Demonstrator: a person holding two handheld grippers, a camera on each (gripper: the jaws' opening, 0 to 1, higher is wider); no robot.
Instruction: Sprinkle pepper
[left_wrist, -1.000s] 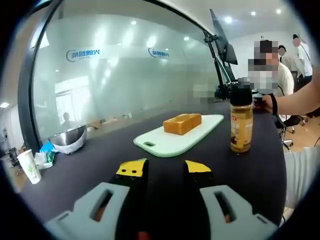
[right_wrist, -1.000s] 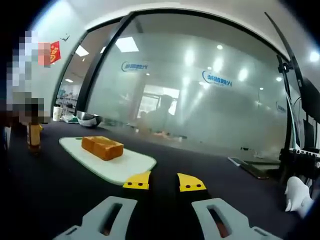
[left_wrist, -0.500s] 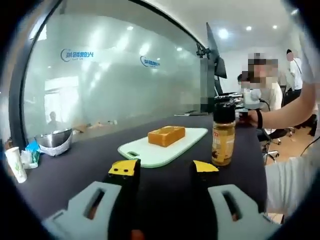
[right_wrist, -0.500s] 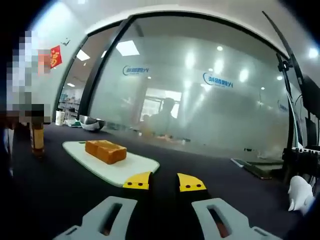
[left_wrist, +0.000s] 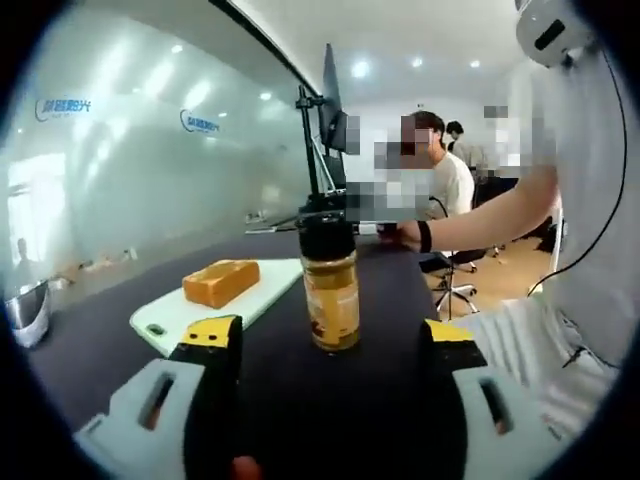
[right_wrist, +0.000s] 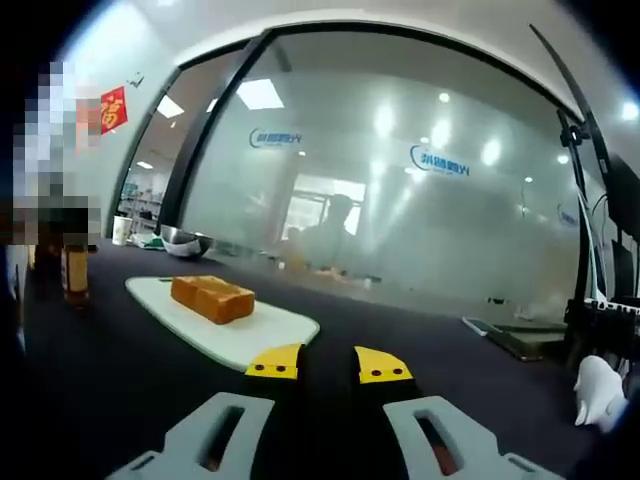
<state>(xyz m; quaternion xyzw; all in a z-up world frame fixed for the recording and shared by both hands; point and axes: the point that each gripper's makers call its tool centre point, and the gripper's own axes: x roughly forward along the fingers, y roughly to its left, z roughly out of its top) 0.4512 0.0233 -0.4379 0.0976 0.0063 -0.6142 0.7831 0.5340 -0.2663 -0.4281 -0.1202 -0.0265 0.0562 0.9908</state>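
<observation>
From my left claw (left_wrist: 332, 340) I look across the dark tabletop (left_wrist: 100, 320), which runs off toward a frosted glass wall (left_wrist: 120, 170) ahead and to the left. A person's sleeve and arm (left_wrist: 480, 215) reach in from the right of the left gripper view. Ahead-left of this claw lies a pale cutting board (left_wrist: 180, 312) with a block of bread (left_wrist: 221, 282) on it. The pepper shaker (left_wrist: 331, 296), black-capped with brownish contents, stands upright on the tabletop straight ahead, in line with the gap between my left jaws, beyond their yellow tips. Those jaws are spread wide, gripping nothing.

From my right claw (right_wrist: 328, 364), the tabletop (right_wrist: 120, 380) carries the cutting board (right_wrist: 270, 330) ahead-left, the bread (right_wrist: 211, 298) on its far half. The shaker (right_wrist: 74, 273) sits well off to the far left, small and dim. A metal bowl (right_wrist: 180, 240) rests beyond the board near the glass. The right jaws stand close together, a narrow gap between the tips, with nothing held.
</observation>
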